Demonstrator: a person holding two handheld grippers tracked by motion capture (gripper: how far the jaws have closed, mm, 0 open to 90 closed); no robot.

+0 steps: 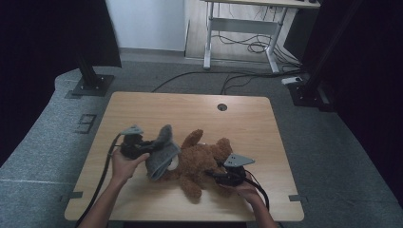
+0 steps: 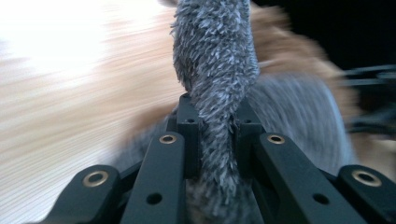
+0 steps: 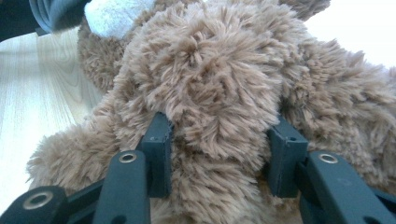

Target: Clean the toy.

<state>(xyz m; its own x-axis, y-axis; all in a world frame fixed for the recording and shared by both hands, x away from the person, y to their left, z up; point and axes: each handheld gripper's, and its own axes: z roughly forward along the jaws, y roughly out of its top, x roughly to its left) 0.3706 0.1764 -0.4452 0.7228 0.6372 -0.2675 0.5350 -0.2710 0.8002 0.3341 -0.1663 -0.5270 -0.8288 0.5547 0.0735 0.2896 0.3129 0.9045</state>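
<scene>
Brown teddy bear [image 1: 202,161] lies across table; right tongs [image 1: 229,176] clamp limb, left tongs [image 1: 138,148] pinch grey cloth [image 1: 161,152].

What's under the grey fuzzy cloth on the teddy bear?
The grey cloth covers the teddy bear's head end; a bit of white peeks out beneath. The face is hidden.

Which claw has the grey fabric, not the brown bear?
The left claw: its jaws pinch a strip of the grey fuzzy garment. The right claw is clamped on the brown teddy bear.
</scene>
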